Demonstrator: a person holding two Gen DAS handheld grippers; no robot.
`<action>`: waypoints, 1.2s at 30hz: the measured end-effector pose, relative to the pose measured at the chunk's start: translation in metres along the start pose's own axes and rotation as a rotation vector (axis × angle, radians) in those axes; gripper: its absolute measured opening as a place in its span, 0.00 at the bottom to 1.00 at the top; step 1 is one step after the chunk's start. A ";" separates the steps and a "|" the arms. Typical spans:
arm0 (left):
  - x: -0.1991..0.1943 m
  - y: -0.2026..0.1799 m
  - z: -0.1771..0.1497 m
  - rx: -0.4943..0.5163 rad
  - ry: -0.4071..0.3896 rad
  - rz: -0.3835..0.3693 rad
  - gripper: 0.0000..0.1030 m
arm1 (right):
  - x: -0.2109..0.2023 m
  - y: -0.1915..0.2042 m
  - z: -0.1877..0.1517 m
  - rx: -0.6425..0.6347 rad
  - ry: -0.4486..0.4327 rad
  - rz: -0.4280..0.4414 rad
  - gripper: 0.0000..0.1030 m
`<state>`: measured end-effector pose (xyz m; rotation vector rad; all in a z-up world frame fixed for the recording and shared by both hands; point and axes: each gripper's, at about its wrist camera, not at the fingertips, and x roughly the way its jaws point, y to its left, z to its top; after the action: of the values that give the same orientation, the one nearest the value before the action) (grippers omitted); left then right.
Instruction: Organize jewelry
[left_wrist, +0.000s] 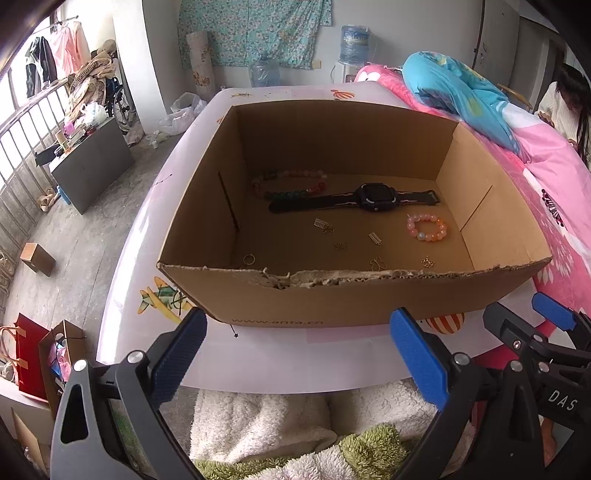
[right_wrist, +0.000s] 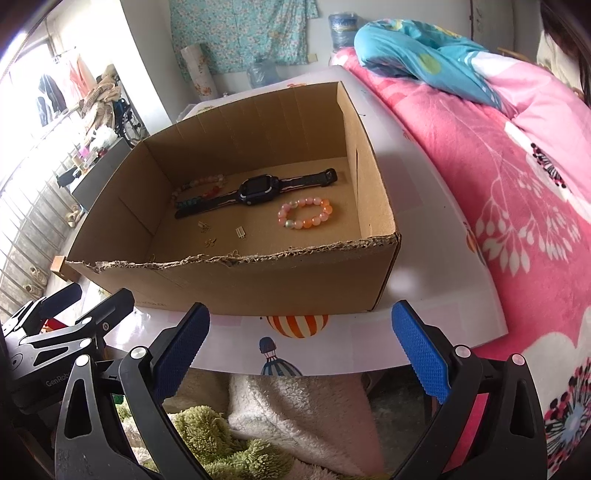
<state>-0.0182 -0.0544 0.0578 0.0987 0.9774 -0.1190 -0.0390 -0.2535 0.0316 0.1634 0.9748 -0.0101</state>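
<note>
Jewelry lies loose on the floor of the cardboard box (left_wrist: 369, 302): a black watch (left_wrist: 369, 197) across the middle, a long multicoloured bead string (left_wrist: 291, 183) toward the far-left corner, a pink bead bracelet (left_wrist: 427, 228) by the right wall, small gold pieces (left_wrist: 376, 237) near the torn front edge. My left gripper (left_wrist: 299, 350) and right gripper (right_wrist: 301, 345) hang before that front wall, jaws wide apart, holding nothing. I judge it best to clear the ragged rim first, then descend on one piece at a time.

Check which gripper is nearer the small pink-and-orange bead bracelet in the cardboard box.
Right, slightly. The small pink-and-orange bead bracelet lies toward the box's right side; the right gripper sits almost straight in front of it, the left gripper further left. Both open, outside the box.
</note>
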 end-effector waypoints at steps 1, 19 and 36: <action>0.001 -0.001 0.000 0.004 0.005 -0.001 0.95 | 0.000 0.000 0.001 0.000 0.001 -0.002 0.92; 0.010 -0.006 0.004 0.015 0.025 0.022 0.95 | 0.006 -0.002 0.007 -0.016 0.018 -0.029 0.92; 0.014 -0.004 0.002 0.014 0.042 0.015 0.95 | 0.010 -0.005 0.006 -0.019 0.032 -0.033 0.92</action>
<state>-0.0095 -0.0592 0.0473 0.1220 1.0181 -0.1103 -0.0289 -0.2589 0.0261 0.1307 1.0091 -0.0289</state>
